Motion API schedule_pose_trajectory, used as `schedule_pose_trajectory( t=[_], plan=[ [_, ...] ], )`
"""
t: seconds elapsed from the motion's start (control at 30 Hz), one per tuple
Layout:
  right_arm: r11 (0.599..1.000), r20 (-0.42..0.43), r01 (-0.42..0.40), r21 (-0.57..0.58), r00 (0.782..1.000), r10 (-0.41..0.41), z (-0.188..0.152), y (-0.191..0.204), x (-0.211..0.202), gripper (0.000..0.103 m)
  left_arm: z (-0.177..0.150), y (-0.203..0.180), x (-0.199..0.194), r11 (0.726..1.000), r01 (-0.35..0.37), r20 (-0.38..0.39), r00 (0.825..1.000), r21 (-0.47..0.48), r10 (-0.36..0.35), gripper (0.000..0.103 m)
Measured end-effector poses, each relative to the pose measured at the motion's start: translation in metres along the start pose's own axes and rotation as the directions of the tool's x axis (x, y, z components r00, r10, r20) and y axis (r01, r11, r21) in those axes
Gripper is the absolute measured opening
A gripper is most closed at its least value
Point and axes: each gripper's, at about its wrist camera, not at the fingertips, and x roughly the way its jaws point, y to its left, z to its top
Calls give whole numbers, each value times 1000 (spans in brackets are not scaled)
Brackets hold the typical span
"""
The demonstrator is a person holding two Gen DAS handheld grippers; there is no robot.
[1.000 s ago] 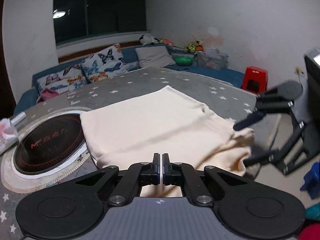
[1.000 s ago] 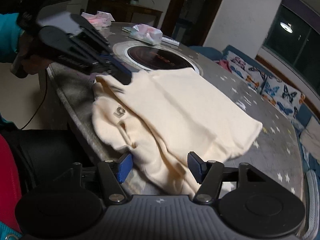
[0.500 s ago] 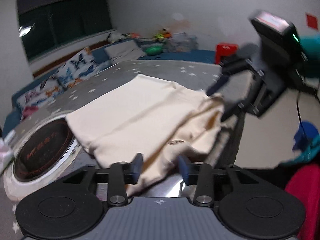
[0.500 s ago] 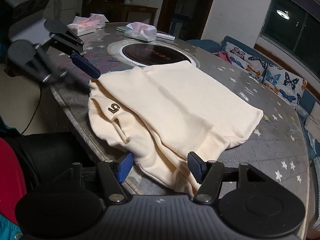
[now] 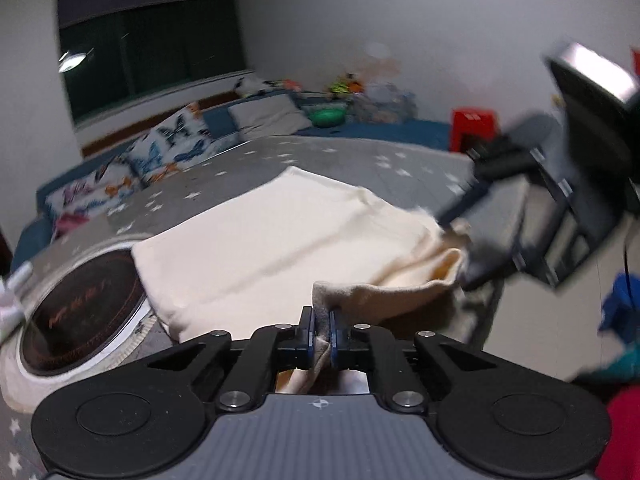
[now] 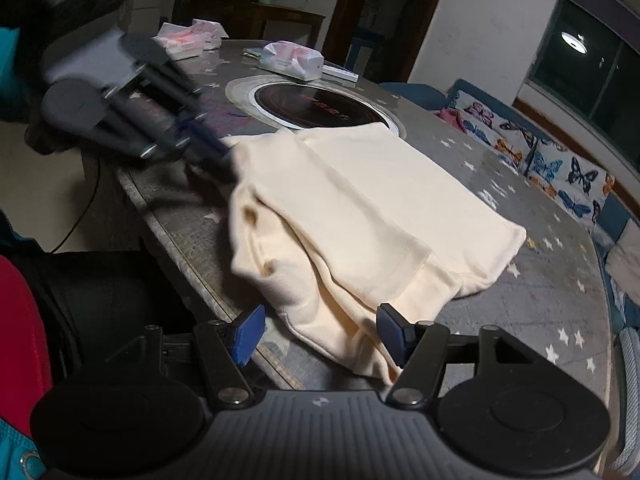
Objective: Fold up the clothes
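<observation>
One cream garment (image 6: 360, 208) is recorded, partly folded on the star-patterned table (image 6: 552, 280) beside one round cooktop (image 6: 320, 110). Both opposing grippers are blurred. The left gripper (image 5: 319, 330) is clamped on a fold of the garment's near edge. The right gripper (image 6: 320, 330) is held wide apart over the hem; contact cannot be determined.
</observation>
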Motion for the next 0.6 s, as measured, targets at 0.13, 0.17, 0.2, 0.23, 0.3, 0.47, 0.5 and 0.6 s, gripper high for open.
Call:
schedule_pose_trajectory(
  t=[0.13,0.17,0.2,0.23,0.3,0.47,0.5,0.6],
  plan=[
    [999,23,7,-39,1000,-6,4,3,8,63,11,16,11,996,5,-8,1000,-92,-6,7],
    [999,31,10,-45,999,-8,5,3,11,62,13,20,14,994,7,-10,1000,-107,-8,7],
    [999,37,12,-50,999,-10,7,3,15,61,15,23,17,992,9,-12,1000,-123,-10,7],
    [999,41,14,-50,999,-12,8,3,18,60,16,25,19,991,11,-14,1000,-131,-13,7],
    [999,45,8,-39,999,-6,11,1,26,51,16,28,21,990,13,-18,1000,-141,-16,8],
    [997,17,-42,58,999,41,21,-16,36,17,7,25,9,993,7,-14,1000,-115,-9,15],
    [995,15,-53,87,999,52,22,-21,37,16,4,24,5,995,2,-11,1000,-101,-3,21],
    [986,19,-76,149,997,75,28,-32,36,15,-5,18,-5,998,-22,-15,1000,-59,21,41]
  ],
)
